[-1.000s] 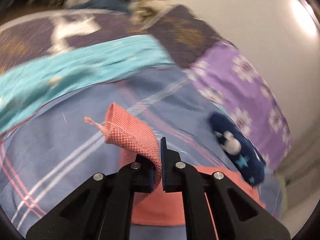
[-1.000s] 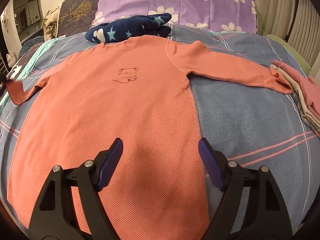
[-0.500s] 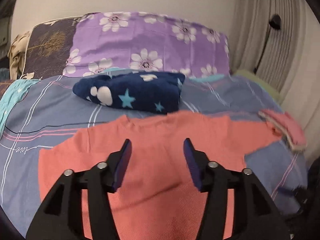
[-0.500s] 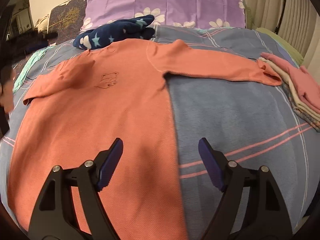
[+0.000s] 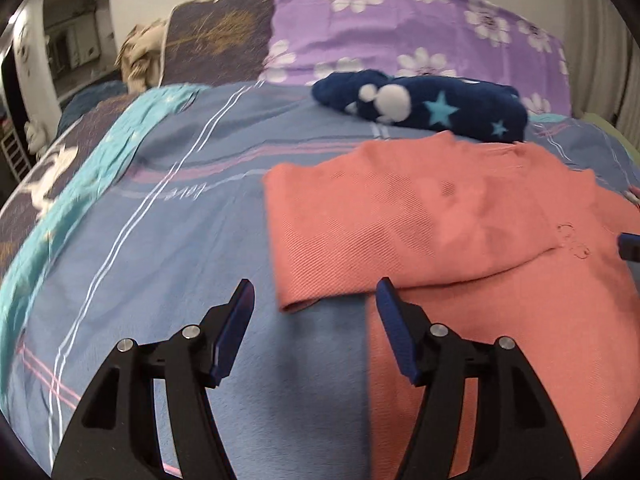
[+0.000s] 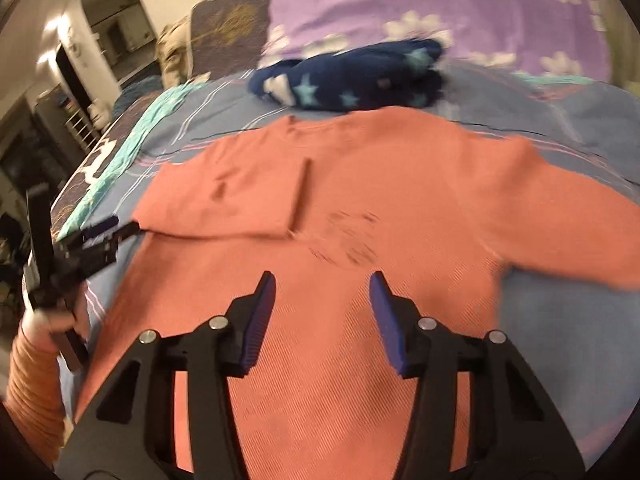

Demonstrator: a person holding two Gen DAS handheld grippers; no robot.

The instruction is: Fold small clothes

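While the left wrist view looks along its own fingers, the left gripper [image 5: 314,300] hangs over the blue striped bedsheet [image 5: 168,240] with its jaws apart and nothing between the blue pads [image 5: 236,320]; the pads touch no cloth. Just beyond the fingertips lies the salmon-pink long-sleeved top [image 5: 500,320], spread flat on the sheet, and its folded sleeve [image 5: 400,220] lies across the chest, the cuff end nearest the gripper. A navy star-print fleece bundle [image 5: 424,108] sits just past the top's neckline, in front of a purple flowered pillow [image 5: 400,40]. A turquoise cloth [image 5: 80,184] runs along the sheet's left side. At the right edge a dark blue tip of the other gripper shows over the top.

From the right wrist view, the right gripper [image 6: 322,300] hovers over the lower middle of the salmon top [image 6: 360,360], jaws parted with only air between them; they have just been closing, yet grip nothing. The folded sleeve [image 6: 224,200] lies on the top's left half, and the other sleeve [image 6: 560,232] stretches out to the right. A small dark print on the chest [image 6: 348,236] is too blurred to read. At the left edge, the left gripper [image 6: 100,236] sits beside the top's edge, held by a hand [image 6: 52,316] in an orange ribbed sleeve [image 6: 32,392]. The navy bundle [image 6: 352,76] rests above the neckline.
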